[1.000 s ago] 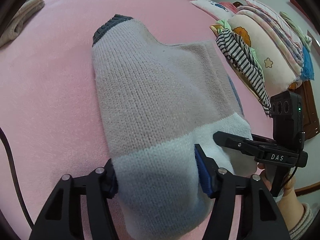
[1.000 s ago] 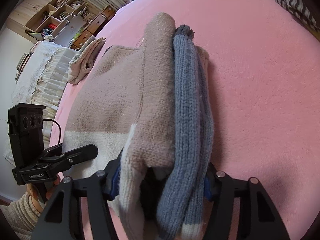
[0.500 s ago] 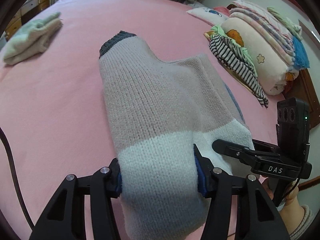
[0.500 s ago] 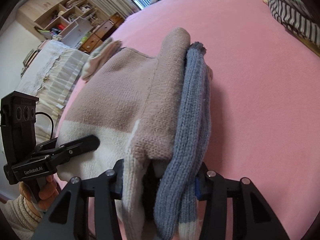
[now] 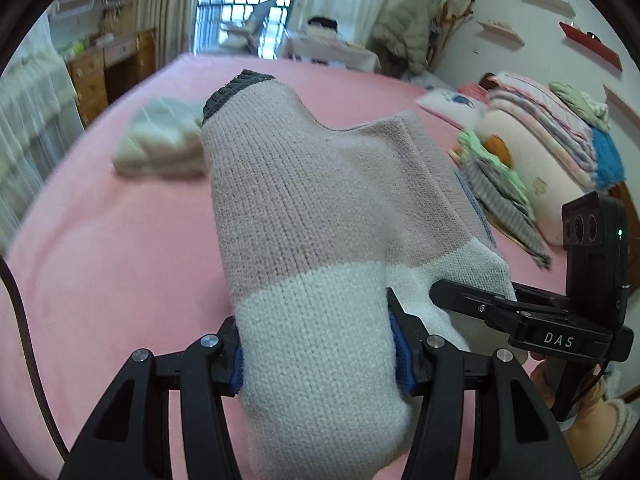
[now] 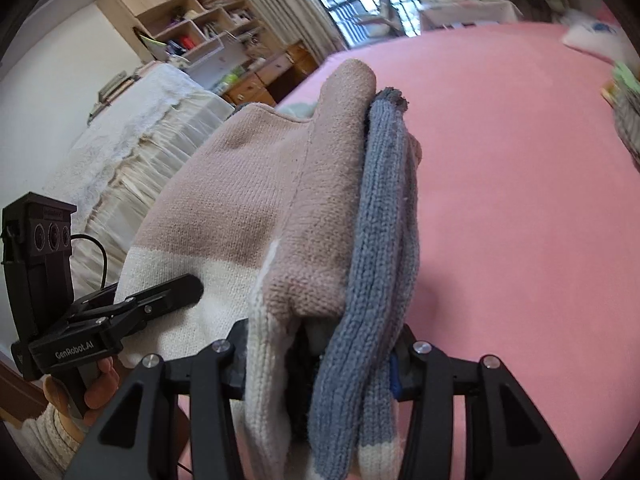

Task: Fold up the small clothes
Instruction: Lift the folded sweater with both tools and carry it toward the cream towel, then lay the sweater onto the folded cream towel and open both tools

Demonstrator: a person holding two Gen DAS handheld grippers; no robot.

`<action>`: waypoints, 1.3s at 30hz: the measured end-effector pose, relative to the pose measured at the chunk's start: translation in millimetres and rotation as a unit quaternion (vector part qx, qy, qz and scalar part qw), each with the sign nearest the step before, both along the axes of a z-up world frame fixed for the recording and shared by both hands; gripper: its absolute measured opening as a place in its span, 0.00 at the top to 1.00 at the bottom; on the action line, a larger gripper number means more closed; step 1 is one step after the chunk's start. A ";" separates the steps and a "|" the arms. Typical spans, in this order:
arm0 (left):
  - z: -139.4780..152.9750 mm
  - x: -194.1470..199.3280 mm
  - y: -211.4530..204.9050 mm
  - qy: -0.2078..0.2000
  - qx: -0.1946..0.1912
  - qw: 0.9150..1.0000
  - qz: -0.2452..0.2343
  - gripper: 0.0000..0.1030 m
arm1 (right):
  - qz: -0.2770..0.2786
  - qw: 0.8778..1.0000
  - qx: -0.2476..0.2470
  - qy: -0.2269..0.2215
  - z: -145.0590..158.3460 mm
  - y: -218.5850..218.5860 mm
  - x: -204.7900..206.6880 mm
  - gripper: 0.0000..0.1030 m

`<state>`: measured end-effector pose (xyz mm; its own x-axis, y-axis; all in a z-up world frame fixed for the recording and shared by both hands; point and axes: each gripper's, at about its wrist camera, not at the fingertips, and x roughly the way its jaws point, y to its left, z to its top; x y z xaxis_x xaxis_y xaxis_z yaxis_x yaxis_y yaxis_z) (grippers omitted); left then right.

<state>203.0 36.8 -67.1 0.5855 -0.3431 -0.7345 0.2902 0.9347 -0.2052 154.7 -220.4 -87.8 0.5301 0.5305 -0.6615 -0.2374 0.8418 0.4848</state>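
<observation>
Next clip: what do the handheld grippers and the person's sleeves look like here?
Both grippers are black with angular, cut-out fingers, silver screws and blue pads. The left gripper reads "GenRobot.AI", the right gripper "DAS". Each carries a black three-lens box; a dark cable trails from the left. The sleeves are cream knit.

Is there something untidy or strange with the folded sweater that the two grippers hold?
Nothing looks damaged. The sweater is gripped at both ends, by the left gripper and the right gripper. One oddity: in the right wrist view a blue-grey knit sleeve hangs beside the beige fold, not tucked inside.
</observation>
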 end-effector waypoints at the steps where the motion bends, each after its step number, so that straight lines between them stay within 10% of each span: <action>1: 4.1 16.4 9.0 -0.005 0.005 1.000 0.004 0.47 | 0.001 1.000 0.003 -0.004 2.4 11.1 18.6 0.55; 12: 25.2 249.8 144.1 -0.028 0.011 0.998 0.049 0.47 | -0.021 0.998 0.056 -0.013 11.6 144.0 261.3 0.55; 24: -8.9 442.9 219.2 -0.017 -0.023 0.998 0.047 0.46 | -0.075 0.995 0.066 0.009 -5.0 203.7 417.5 0.55; 31: -105.7 474.5 232.1 0.042 -0.040 0.997 0.042 0.36 | -0.099 0.991 0.058 0.073 -86.6 212.1 436.2 0.54; 36: -131.6 473.3 251.5 0.070 -0.112 0.990 0.049 0.16 | -0.087 0.993 0.058 0.056 -96.0 209.8 424.4 0.47; 39: -121.1 469.4 248.2 0.060 -0.084 0.994 0.046 0.16 | -0.079 0.995 0.037 0.052 -83.0 214.0 424.7 0.38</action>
<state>672.5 285.0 -188.2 0.5322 -0.4163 -0.7372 0.1703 0.9056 -0.3884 579.4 -6.4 -170.8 0.5417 0.4947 -0.6795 -0.0495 0.8258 0.5618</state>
